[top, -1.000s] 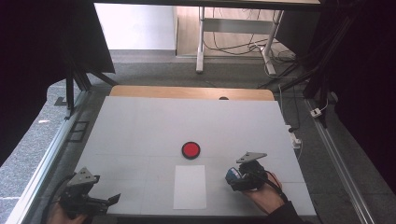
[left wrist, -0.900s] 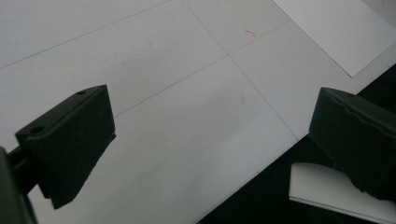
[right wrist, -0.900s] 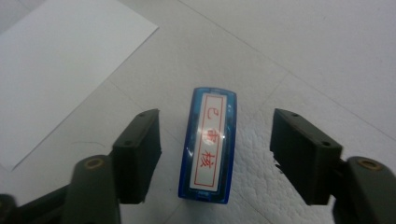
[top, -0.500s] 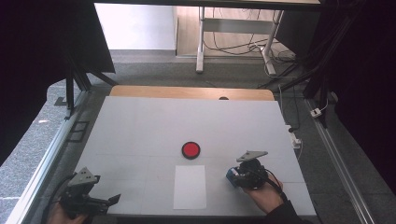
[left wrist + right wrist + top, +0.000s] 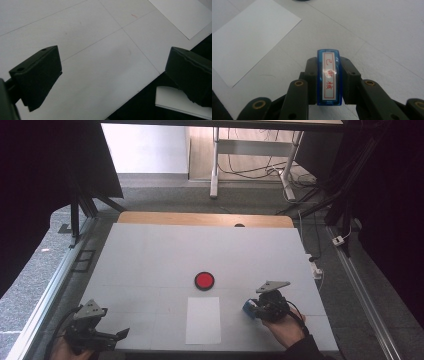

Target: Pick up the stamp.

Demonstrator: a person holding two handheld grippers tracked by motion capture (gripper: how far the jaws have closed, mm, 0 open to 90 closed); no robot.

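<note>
A blue stamp [image 5: 329,82] with a white label and red characters stands on edge between my right gripper's [image 5: 329,63] jaws. The pads press on both its sides, the jaws having just been closing on it. From above, that right gripper [image 5: 253,308] sits at the table's front right, with the stamp [image 5: 248,307] at its tip. My left gripper [image 5: 122,333] rests at the front left corner, its jaws wide open over bare table [image 5: 95,50], nothing between them [image 5: 110,77].
A red round pad [image 5: 204,280] in a black rim lies mid-table. A white paper sheet [image 5: 203,320] lies in front of it, between the two grippers, and also appears as the sheet [image 5: 249,42] left of the stamp. The table's front edge [image 5: 140,90] runs close under the left gripper.
The right gripper's jaws have drawn in around the blue stamp. Both hands stay where they were.
</note>
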